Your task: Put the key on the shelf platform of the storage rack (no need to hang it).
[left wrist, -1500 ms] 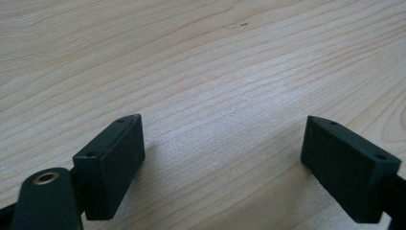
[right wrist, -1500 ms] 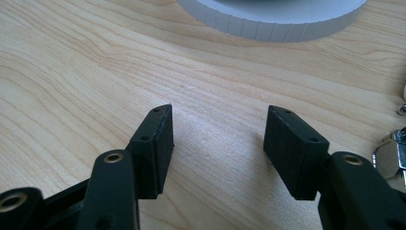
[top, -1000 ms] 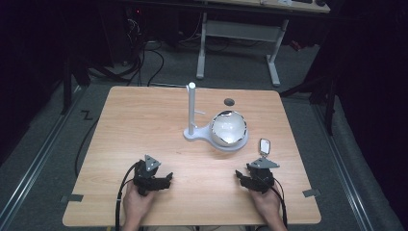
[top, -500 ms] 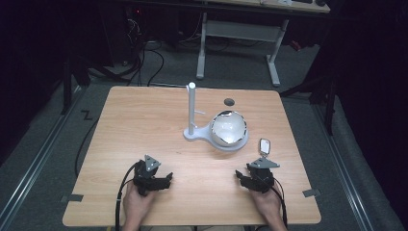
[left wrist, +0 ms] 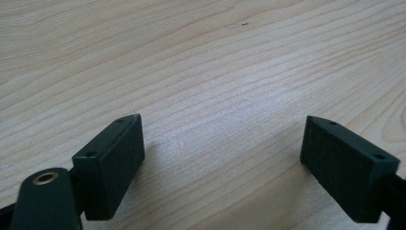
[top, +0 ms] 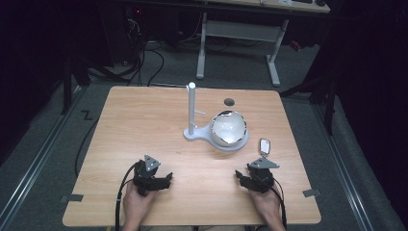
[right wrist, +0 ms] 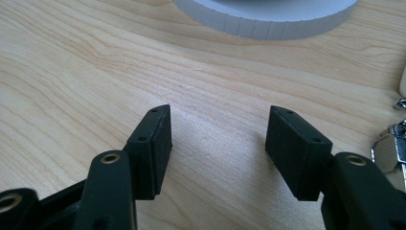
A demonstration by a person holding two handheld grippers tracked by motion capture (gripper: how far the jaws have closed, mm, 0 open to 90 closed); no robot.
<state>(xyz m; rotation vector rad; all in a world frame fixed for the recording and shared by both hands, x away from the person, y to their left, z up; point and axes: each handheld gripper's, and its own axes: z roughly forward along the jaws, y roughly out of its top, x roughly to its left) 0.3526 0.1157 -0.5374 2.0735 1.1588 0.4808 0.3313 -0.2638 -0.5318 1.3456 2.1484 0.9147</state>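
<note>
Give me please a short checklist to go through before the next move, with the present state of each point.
1. Left tool open, with bare wood between its jaws: ok.
2. Right tool open and holding nothing: ok.
3. Small white key fob with metal ring lying free on the light wooden table, just ahead of the right tool: ok.
4. White bowl seated on the white round-based stand with upright post: ok.
5. What the small dark round spot behind the bowl is: cannot tell.

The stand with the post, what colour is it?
White: the stand, post and base alike, clearest in the high view.
</note>
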